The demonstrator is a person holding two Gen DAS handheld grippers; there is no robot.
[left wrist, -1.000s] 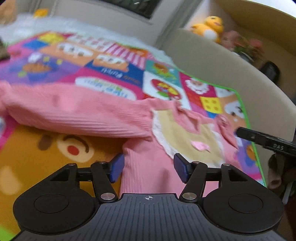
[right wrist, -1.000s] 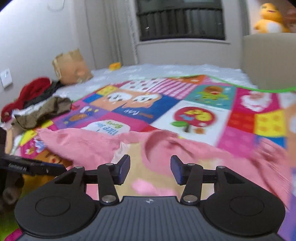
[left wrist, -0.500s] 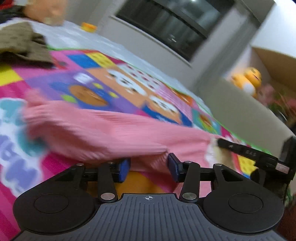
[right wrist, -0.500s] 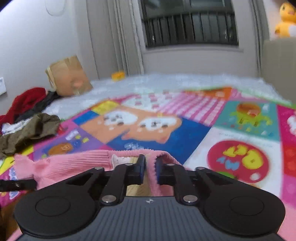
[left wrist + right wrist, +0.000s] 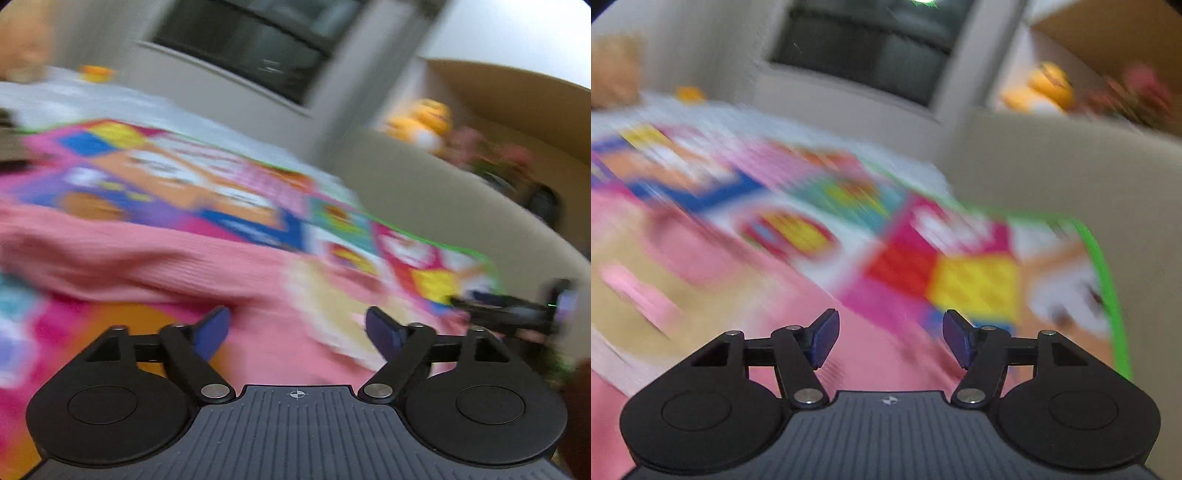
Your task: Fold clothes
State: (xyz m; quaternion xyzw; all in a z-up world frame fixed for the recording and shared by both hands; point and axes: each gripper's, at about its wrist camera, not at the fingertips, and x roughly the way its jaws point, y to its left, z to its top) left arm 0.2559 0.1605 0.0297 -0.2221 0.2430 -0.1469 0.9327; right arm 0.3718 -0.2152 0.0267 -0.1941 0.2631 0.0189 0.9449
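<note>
A pink ribbed top [image 5: 147, 266] with a cream front panel lies on a colourful play mat [image 5: 207, 184]; one long sleeve stretches off to the left. My left gripper [image 5: 297, 330] hovers over the top's body, its jaws opening wide, and the blue pads press on nothing. The right wrist view is blurred: the same pink top [image 5: 871, 354] lies beneath my right gripper [image 5: 890, 338], whose jaws are opening too, with no cloth pinched between them. The right gripper's black tip [image 5: 506, 314] shows at the right edge of the left wrist view.
A beige sofa edge [image 5: 443, 206] curves along the mat's right side, past a green border [image 5: 1104, 273]. A yellow plush toy [image 5: 424, 118] and flowers sit behind it. A dark window [image 5: 255, 48] is at the back, and dark clothes [image 5: 11, 147] lie far left.
Both grippers pinched folds of the pink top half a second ago and have since let go and spread apart. Both views have swung to the right, and the top lies flatter.
</note>
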